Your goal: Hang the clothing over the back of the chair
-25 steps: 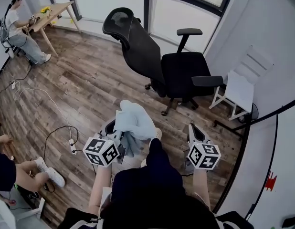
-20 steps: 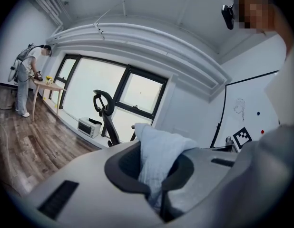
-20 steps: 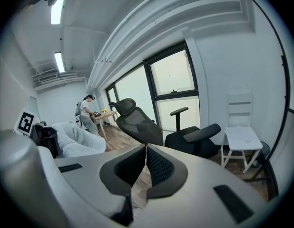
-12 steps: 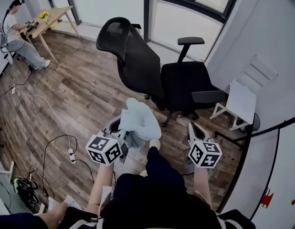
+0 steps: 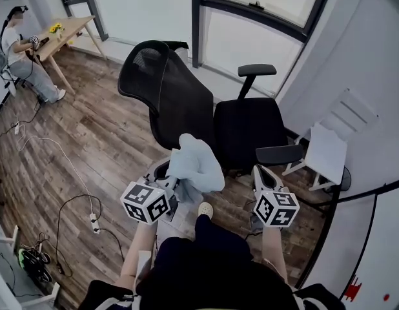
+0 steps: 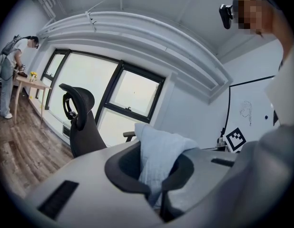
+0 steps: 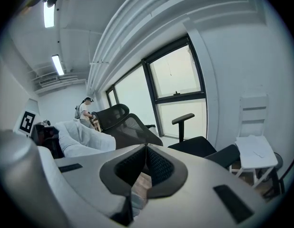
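A light blue piece of clothing (image 5: 194, 162) hangs bunched from my left gripper (image 5: 175, 185), which is shut on it. In the left gripper view the cloth (image 6: 154, 139) rises out from between the jaws of that gripper (image 6: 159, 170). The black mesh office chair (image 5: 177, 102) stands just beyond, its backrest turned toward me and its seat (image 5: 248, 124) to the right. My right gripper (image 5: 257, 171) is held level with the left one, jaws shut and empty; in its own view (image 7: 146, 148) the chair back (image 7: 130, 125) and the cloth (image 7: 83, 137) lie ahead and to the left.
A white folding stand (image 5: 325, 137) leans at the right wall, near the chair's armrest (image 5: 280, 154). A power strip and cables (image 5: 93, 221) lie on the wood floor at left. A person sits at a wooden desk (image 5: 64, 28) far left. Windows line the back wall.
Both grippers have travelled forward toward the chair, with the clothing still in the left one. The chair back now stands nearer, directly beyond the cloth.
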